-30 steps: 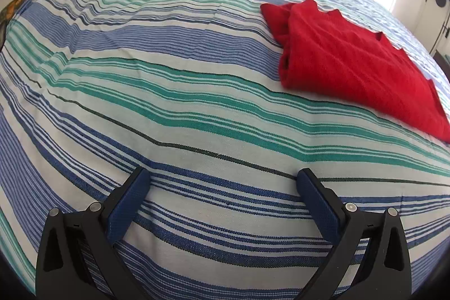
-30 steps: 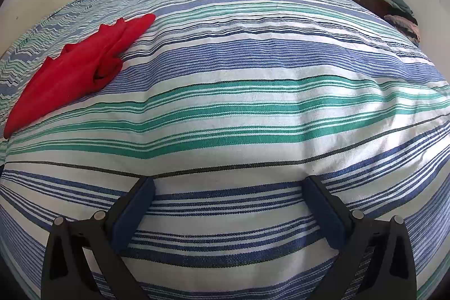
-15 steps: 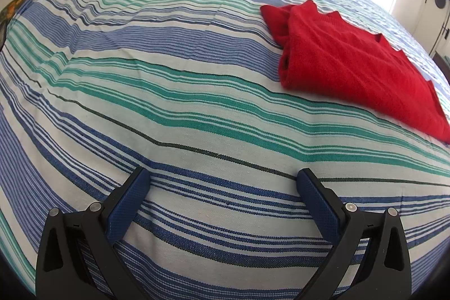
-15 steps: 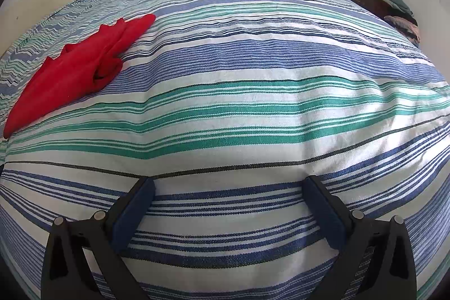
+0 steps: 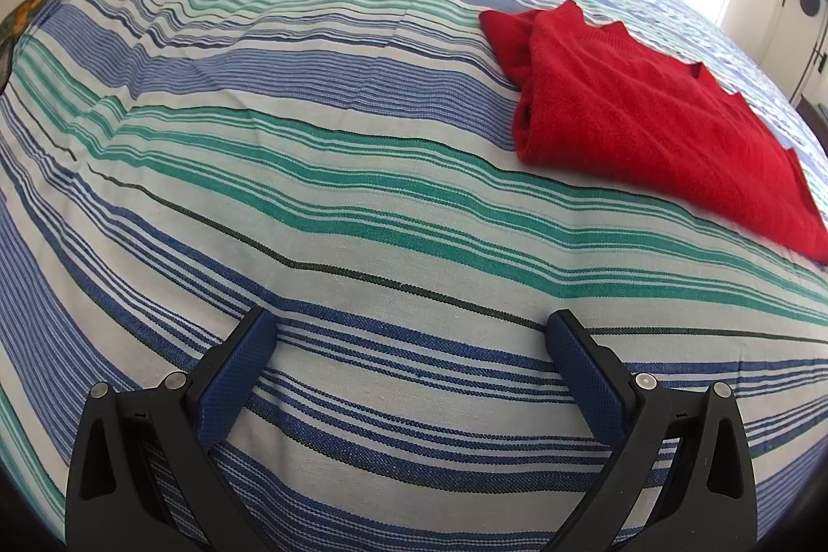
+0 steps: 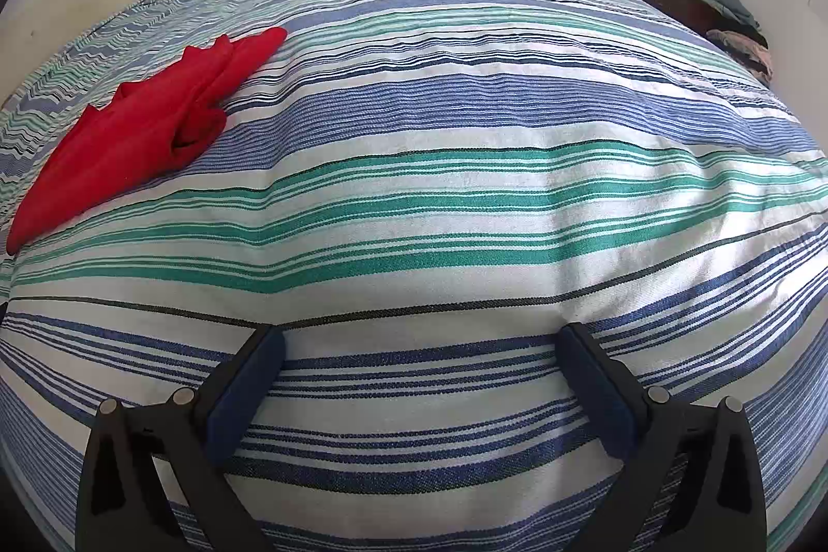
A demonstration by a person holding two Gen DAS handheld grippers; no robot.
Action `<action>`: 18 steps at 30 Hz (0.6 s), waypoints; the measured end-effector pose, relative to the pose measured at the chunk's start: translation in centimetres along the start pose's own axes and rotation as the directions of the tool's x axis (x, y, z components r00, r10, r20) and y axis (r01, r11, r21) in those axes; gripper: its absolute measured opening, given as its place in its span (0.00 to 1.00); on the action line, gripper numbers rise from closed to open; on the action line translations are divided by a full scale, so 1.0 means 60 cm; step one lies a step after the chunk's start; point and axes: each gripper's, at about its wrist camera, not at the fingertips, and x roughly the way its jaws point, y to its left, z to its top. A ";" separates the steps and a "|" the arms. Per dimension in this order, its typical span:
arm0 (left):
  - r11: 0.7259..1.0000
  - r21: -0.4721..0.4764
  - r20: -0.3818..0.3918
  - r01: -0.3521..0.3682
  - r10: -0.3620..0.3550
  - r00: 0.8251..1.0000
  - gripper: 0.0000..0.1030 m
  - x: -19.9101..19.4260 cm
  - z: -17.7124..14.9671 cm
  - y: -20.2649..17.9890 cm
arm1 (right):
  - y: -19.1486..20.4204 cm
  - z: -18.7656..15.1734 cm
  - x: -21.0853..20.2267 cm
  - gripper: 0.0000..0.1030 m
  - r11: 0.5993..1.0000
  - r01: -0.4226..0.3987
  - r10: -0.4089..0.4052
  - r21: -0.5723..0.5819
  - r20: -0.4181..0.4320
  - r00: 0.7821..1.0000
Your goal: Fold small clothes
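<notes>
Left wrist view: left tongs (image 5: 411, 334) spread wide, nothing between the pads, low over the striped bed (image 5: 310, 200). Red garment (image 5: 641, 122), folded, lies on the bed up and to the right, well apart from the tips. Right wrist view: right tongs (image 6: 422, 347) also spread wide & empty; same red garment (image 6: 139, 133) far off to the upper left. Heap by the far wall, prob. clothes (image 6: 729, 19), too small to tell.

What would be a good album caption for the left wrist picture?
Open left gripper hovers empty over a striped bedspread, a folded red garment lying ahead to its right.
</notes>
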 end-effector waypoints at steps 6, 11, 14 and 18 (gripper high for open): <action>1.000 0.000 0.001 0.000 0.000 1.000 1.00 0.000 0.000 0.000 | 0.000 -0.001 0.000 1.00 1.000 0.000 0.000 0.000 0.000 1.000; 1.000 0.000 0.003 0.000 0.000 1.000 1.00 0.001 -0.001 0.000 | 0.000 -0.001 0.001 1.00 1.000 0.000 0.000 -0.001 0.001 1.000; 1.000 0.000 0.007 -0.001 0.001 1.000 1.00 0.001 -0.004 0.000 | 0.001 0.000 0.001 1.00 1.000 -0.001 0.001 0.000 0.002 1.000; 1.000 0.001 0.006 -0.004 0.004 1.000 1.00 0.001 -0.006 -0.003 | 0.001 0.002 0.000 1.00 1.000 0.000 0.000 -0.001 0.002 1.000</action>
